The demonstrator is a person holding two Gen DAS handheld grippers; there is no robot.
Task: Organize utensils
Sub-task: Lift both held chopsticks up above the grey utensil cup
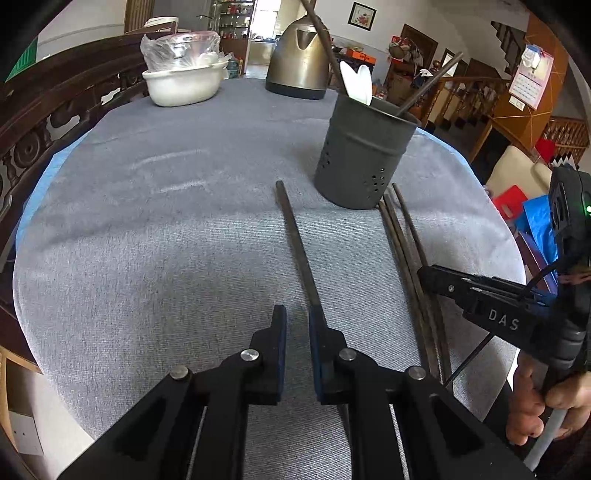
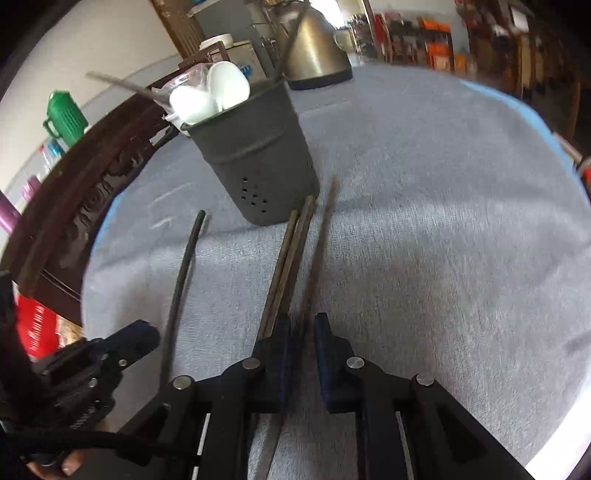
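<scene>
Near the dark grey perforated metal utensil holder [image 1: 364,155] on the grey tablecloth [image 1: 155,240], the left gripper [image 1: 297,325], jaws narrow, lies alongside one dark chopstick [image 1: 295,236]. The right gripper [image 2: 302,328], narrow too, straddles one of three brown chopsticks [image 2: 291,254] beside that holder; whether either grips, I cannot tell.

Lived-in home, dining/living area. Evidence: carved dark-wood chair back [image 1: 33,136] at a cloth-covered table [image 1: 184,221], steel kettle [image 1: 299,59], white bowl [image 1: 181,85], wall calendar [image 1: 530,75], framed picture [image 1: 364,15], wooden stair railing [image 1: 565,134], glass display cabinet [image 1: 232,22].
</scene>
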